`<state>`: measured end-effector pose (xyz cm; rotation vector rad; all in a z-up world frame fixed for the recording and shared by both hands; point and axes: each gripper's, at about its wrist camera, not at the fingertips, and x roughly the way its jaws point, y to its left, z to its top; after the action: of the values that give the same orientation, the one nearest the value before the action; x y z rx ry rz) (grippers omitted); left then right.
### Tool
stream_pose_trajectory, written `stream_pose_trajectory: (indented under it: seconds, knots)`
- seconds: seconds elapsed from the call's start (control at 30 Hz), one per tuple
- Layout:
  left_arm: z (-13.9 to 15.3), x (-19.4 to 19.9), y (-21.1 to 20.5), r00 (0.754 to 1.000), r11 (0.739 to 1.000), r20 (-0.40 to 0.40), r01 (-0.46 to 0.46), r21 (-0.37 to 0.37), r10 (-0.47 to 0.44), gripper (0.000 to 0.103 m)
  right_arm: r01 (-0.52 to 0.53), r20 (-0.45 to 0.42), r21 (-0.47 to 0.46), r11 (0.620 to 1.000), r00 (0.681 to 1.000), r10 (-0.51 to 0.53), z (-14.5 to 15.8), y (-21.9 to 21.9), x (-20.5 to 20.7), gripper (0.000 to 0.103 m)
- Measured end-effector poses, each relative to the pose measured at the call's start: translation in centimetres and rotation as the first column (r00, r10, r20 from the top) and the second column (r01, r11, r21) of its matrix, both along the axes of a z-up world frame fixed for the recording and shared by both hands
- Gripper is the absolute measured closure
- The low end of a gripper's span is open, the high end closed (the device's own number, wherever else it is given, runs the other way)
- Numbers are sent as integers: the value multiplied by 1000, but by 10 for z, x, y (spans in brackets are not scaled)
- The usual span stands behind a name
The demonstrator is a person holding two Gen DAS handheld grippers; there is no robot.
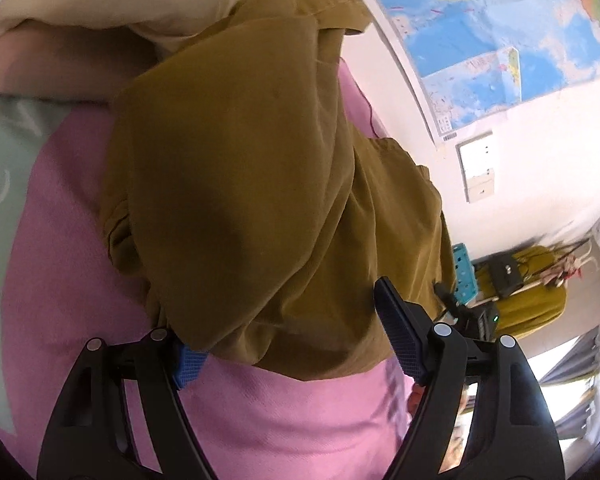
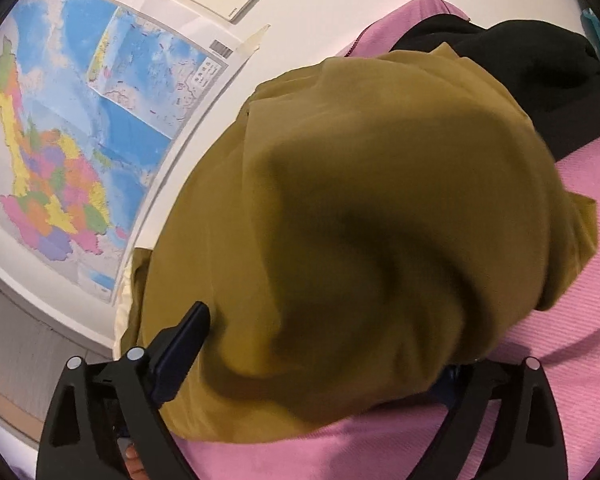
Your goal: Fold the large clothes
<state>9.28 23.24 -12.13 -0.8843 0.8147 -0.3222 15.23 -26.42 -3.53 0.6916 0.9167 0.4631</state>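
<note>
Both claws stand apart around the olive garment (image 1: 260,168), heaped on the pink bed cover (image 1: 68,280). Cloth hides the left claw's (image 1: 288,340) left pad and the right claw's (image 2: 324,364) right finger (no grip shows). Only the right view shows black clothing (image 2: 540,80) behind it.

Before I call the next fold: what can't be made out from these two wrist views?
- Left wrist: the olive garment covers most of the left gripper's left finger; only its blue pad shows.
- Right wrist: the garment hides the right gripper's right finger entirely.
- Both views: the garment's type and its hidden edges.
- Right wrist: the black cloth is partly covered and cut by the edge.
</note>
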Motion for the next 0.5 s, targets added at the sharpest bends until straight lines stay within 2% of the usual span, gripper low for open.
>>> stream_pose_trajectory:
  seconds: [0.07, 0.1, 0.13, 0.17, 0.2, 0.23, 0.3, 0.33, 0.37, 0.4, 0.43, 0.5]
  knots:
    - [3, -3, -7, 1000, 999, 3, -5, 41, 5, 28, 3, 8, -36, 999, 1000, -3, 2, 7, 2, 11]
    - [6, -6, -11, 1000, 997, 9, -1, 73, 0, 26, 10, 8, -44, 999, 1000, -9, 2, 8, 3, 15]
    - [7, -7, -14, 1000, 996, 17, 5, 86, -7, 25, 14, 0, -29, 999, 1000, -14, 1, 6, 3, 25]
    - [6, -9, -14, 1000, 997, 15, 12, 76, -14, 24, 20, -12, 4, 1000, 1000, -20, 1, 1, 4, 36]
    - [5, -9, -13, 1000, 998, 10, 18, 56, -18, 24, 32, -22, 36, 999, 999, -31, 0, -3, 5, 39]
    - [4, -11, -13, 1000, 999, 12, 26, 28, -26, 24, 44, -47, 107, 993, 998, -40, -3, -12, 5, 45]
    - [3, -16, -12, 999, 999, 11, 38, 20, -38, 24, 56, -83, 215, 975, 996, -39, -7, -26, 7, 50]
    - [3, -18, -13, 999, 999, 19, 49, 21, -50, 23, 66, -115, 265, 962, 993, -37, -12, -32, 8, 47]
    - [4, -20, -13, 998, 998, 23, 59, 24, -60, 23, 73, -139, 285, 956, 990, -34, -15, -34, 9, 36]
    - [3, -20, -12, 998, 998, 21, 60, 16, -60, 23, 73, -154, 302, 951, 988, -27, -17, -34, 8, 30]
    - [2, -20, -10, 998, 998, 18, 61, 0, -61, 23, 60, -155, 301, 952, 988, -13, -18, -31, 5, 25]
    - [-3, -20, -5, 998, 998, 11, 60, -20, -60, 23, 19, -130, 220, 975, 991, 10, -11, -21, -3, 24]
